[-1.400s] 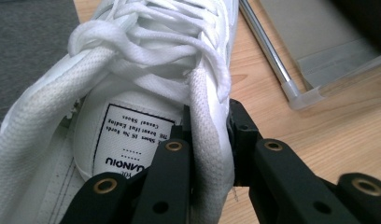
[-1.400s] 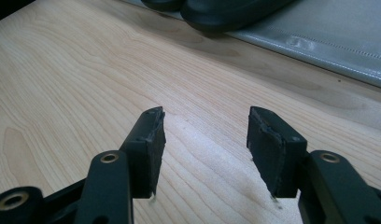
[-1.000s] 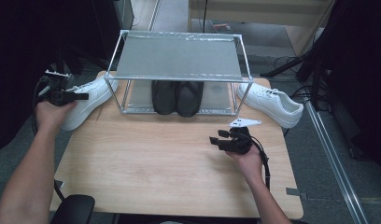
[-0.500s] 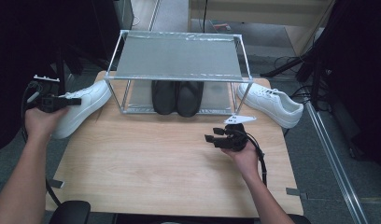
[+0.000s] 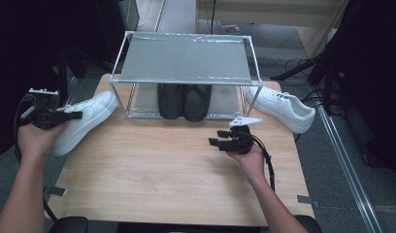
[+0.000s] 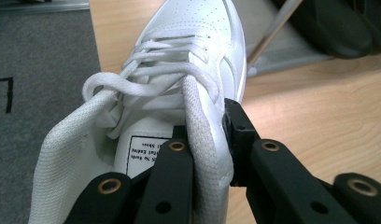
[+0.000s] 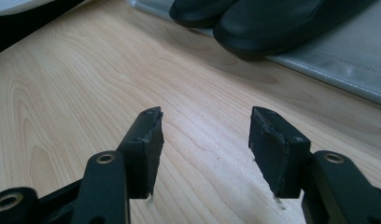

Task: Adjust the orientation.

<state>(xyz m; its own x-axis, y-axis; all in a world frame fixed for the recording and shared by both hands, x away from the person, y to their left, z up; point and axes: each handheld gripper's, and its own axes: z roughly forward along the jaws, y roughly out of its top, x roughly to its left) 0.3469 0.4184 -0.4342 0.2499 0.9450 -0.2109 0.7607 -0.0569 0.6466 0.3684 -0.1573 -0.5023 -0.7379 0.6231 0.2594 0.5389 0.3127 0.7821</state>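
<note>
While the left gripper point(image 6: 209, 163) clamps the white shoe's point(image 6: 179, 70) collar, the right gripper point(image 7: 205, 154) hovers with jaws apart over the table point(image 7: 76, 93)

The white shoe's point(image 6: 179, 84) tongue label point(image 6: 144, 154) bears small print, too blurred to read.

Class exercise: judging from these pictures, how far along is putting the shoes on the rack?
Done: a black pair sits on the lower shelf of the rack. In hand: the left gripper clamps the collar of the left white shoe. Left: shelve it, then the right white shoe; the right gripper is open, empty.
</note>
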